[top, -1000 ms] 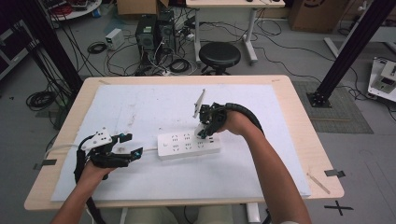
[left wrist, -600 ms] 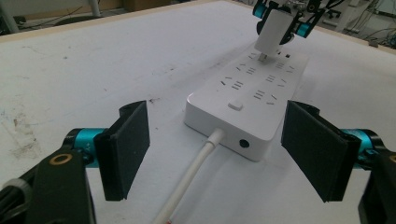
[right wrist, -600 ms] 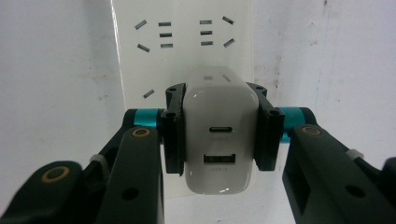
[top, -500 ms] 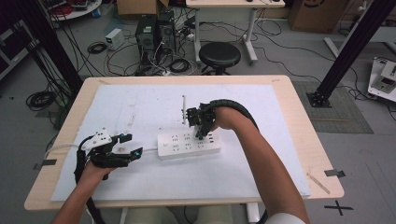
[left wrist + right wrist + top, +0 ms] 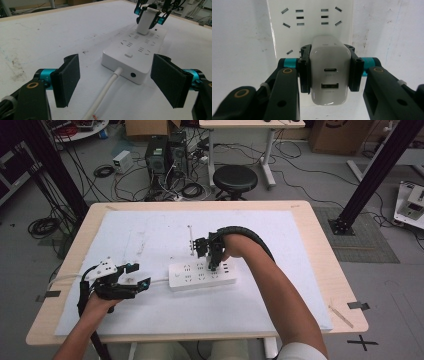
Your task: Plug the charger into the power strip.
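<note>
Gripping a white charger (image 5: 329, 80) between its two pads, the right claw (image 5: 212, 262) stands over the power strip (image 5: 202, 275), pointing down at it. The charger sits squarely between the jaws, its two ports facing the camera in the right gripper view, its far end at the strip's sockets near the strip's right part; whether it is fully seated cannot be told. The strip lies near the middle of the white mat (image 5: 150, 320) on the tabletop (image 5: 320, 250). Its cord (image 5: 102, 97) runs from its left end toward the left claw (image 5: 134, 281), which is spread wide and empty, the cord passing between its pads.
</note>
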The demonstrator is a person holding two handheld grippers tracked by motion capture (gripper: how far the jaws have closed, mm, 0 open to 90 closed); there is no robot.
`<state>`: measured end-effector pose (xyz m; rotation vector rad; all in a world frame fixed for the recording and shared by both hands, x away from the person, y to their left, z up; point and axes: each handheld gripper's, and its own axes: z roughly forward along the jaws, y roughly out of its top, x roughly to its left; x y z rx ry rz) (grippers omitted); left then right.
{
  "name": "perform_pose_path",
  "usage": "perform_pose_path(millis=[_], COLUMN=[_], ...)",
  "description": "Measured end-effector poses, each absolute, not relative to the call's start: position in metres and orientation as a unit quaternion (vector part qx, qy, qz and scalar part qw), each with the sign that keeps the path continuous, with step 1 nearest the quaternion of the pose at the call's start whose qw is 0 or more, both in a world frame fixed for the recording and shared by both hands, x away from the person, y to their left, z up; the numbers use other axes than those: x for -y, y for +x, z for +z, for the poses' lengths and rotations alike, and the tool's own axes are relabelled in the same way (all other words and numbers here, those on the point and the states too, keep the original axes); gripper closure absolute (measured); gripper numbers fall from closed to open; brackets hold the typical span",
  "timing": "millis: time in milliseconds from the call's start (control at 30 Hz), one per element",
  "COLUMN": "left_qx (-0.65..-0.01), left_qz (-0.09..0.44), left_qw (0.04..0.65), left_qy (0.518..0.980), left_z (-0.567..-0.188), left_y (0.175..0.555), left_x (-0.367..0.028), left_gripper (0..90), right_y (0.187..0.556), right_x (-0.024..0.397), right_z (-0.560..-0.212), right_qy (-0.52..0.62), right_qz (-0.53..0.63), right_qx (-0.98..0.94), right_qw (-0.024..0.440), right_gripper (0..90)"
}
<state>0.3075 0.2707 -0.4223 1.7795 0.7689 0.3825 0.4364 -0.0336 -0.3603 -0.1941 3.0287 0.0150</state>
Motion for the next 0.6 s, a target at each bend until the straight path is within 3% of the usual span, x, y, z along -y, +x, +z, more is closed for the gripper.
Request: perform_pose_path(millis=[600], left_qx=[-0.321], left_qz=[0.165], left_qw=[0.552], left_qy=[0.752], left_z=[-0.4205], left_y=[0.3058], left_x=[-0.2695], left_gripper=[23.7], right_y=[0.4355], right_x=[0.0305], right_z=[-0.3632], right_qy=[-0.047], right_qz=[0.002], right_qx=[-0.998], right_qw=[0.051], right_gripper=[63.4])
